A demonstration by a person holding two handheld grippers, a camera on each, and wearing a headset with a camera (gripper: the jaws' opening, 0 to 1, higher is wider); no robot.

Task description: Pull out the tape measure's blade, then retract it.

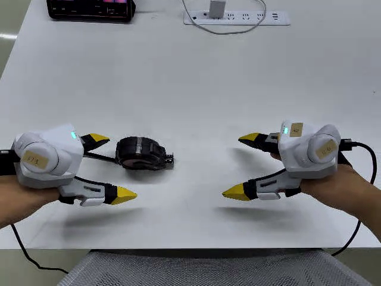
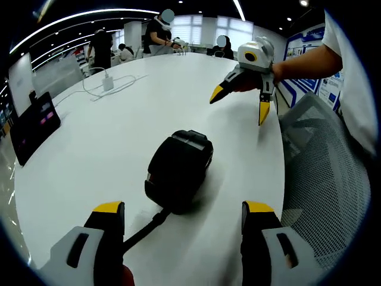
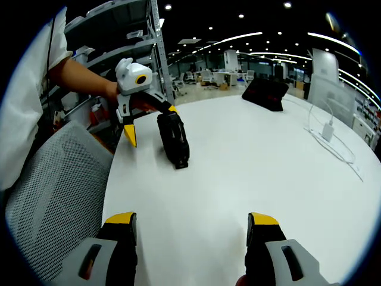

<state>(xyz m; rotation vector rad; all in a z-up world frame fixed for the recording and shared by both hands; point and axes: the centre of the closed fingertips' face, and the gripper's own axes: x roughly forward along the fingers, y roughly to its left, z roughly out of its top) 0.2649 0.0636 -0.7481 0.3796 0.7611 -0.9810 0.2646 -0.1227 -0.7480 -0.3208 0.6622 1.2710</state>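
Left gripper (image 1: 116, 166) hovers just above the table (image 1: 196, 77), jaws spread wide and empty. Tape measure (image 1: 141, 153) lies on the table just ahead, between its tips, strap trailing back toward it. Right gripper (image 1: 237, 165), likewise spread and empty, faces it, well apart.

A white workbench (image 1: 196, 89) with a grey mesh chair (image 1: 208, 269) stands in a big hall under ceiling lights (image 3: 287, 5).
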